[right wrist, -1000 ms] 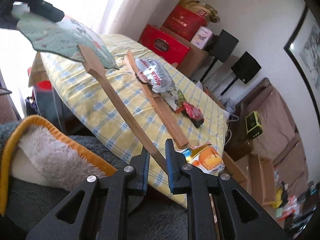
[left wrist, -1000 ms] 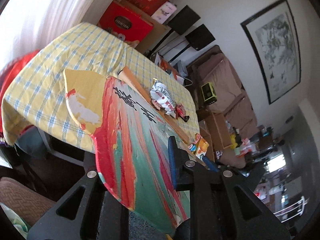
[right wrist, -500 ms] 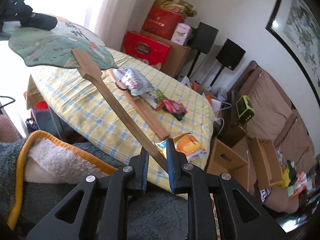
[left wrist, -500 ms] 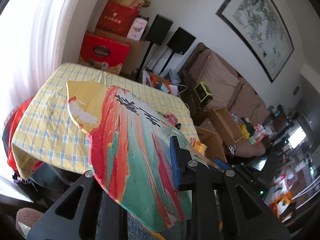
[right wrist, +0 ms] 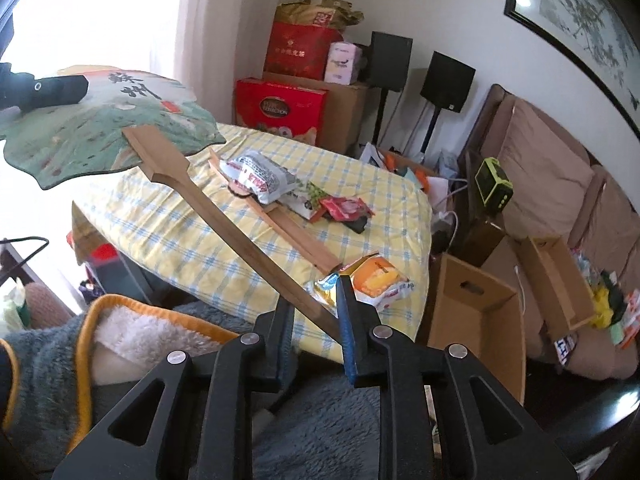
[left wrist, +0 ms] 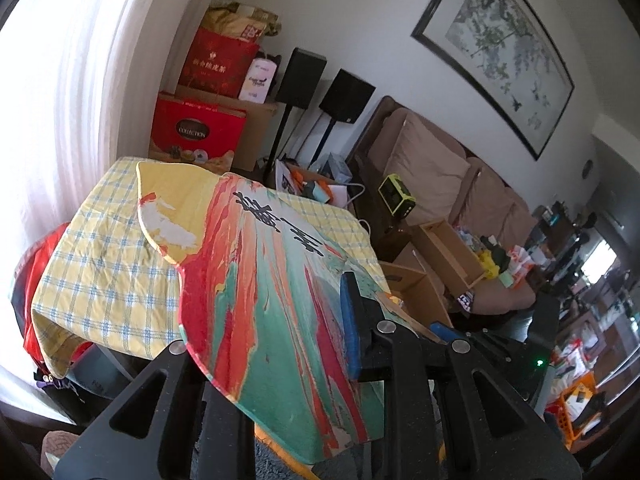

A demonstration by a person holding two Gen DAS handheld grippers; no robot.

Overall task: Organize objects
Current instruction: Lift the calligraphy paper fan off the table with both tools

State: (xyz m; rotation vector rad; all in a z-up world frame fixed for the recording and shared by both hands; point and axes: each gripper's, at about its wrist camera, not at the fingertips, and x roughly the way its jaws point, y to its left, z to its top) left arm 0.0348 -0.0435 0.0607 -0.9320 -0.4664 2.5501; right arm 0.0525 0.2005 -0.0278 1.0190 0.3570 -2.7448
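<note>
A painted hand fan (left wrist: 276,292) with a long wooden handle (right wrist: 240,236) is held between both grippers above the table. My left gripper (left wrist: 280,320) is shut on the fan's blade, which fills that view; its left finger is hidden under it. The blade's green side (right wrist: 92,140) shows at upper left in the right wrist view. My right gripper (right wrist: 316,312) is shut on the end of the handle. On the yellow checked tablecloth (right wrist: 168,232) lie a second wooden handle (right wrist: 296,236), a silver snack bag (right wrist: 260,176), small wrappers (right wrist: 344,208) and an orange snack pack (right wrist: 372,280).
Open cardboard boxes (right wrist: 476,312) stand on the floor right of the table. A brown sofa (right wrist: 560,184) is beyond them. Red gift boxes (right wrist: 280,108) and two black speakers (right wrist: 444,80) stand against the back wall. A grey fleece with orange trim (right wrist: 120,360) is below my right gripper.
Both grippers have risen and pulled back from the table with the fan. The fan now hides the table's snacks in the left wrist view.
</note>
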